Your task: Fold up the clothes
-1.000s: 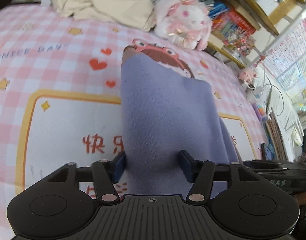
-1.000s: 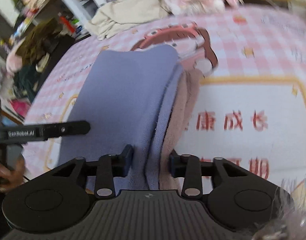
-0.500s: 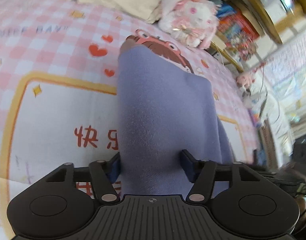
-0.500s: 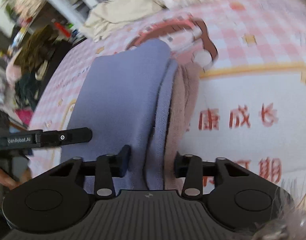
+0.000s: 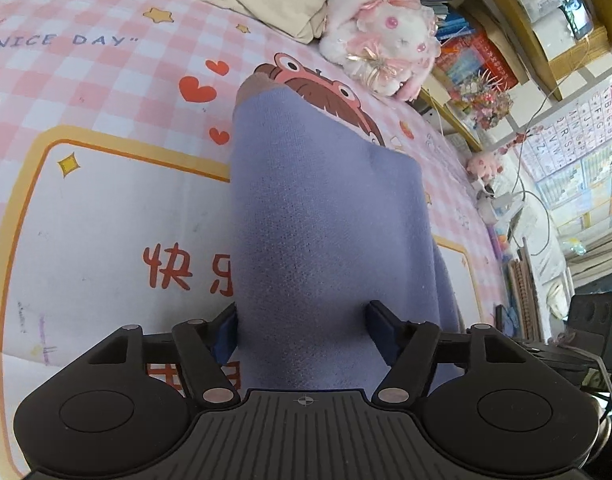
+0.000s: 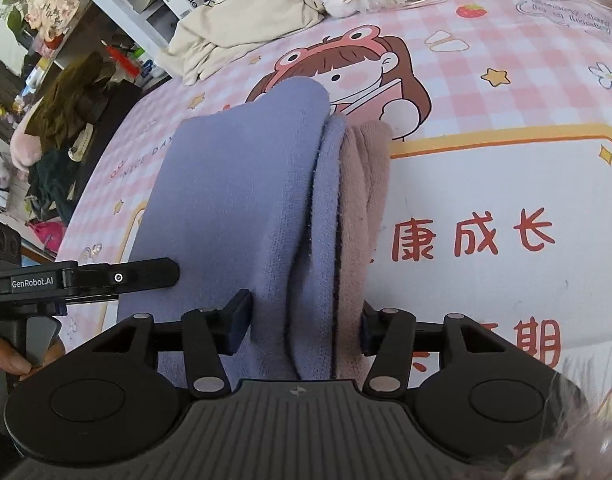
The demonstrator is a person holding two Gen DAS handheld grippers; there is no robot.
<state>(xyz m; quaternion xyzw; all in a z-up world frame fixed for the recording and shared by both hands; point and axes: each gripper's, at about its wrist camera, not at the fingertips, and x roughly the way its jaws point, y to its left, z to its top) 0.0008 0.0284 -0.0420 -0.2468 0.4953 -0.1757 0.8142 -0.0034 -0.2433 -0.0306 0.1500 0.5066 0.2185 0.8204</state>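
Lavender-and-mauve garment point(image 5: 326, 216) on pink-checked sheet point(image 5: 86, 72).

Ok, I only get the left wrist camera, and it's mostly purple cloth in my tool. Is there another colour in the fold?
Observer: Yes. The right wrist view shows a pinkish-brown layer lying along the right edge of the purple garment.
Operator: Is the other tool holding it too?
Observer: The right tool has both colours between its fingers, with the pads touching the cloth. Its jaws have just been opening.
Operator: What's the drawing my cloth hides?
Observer: A cartoon girl. Her whole face shows from that side.
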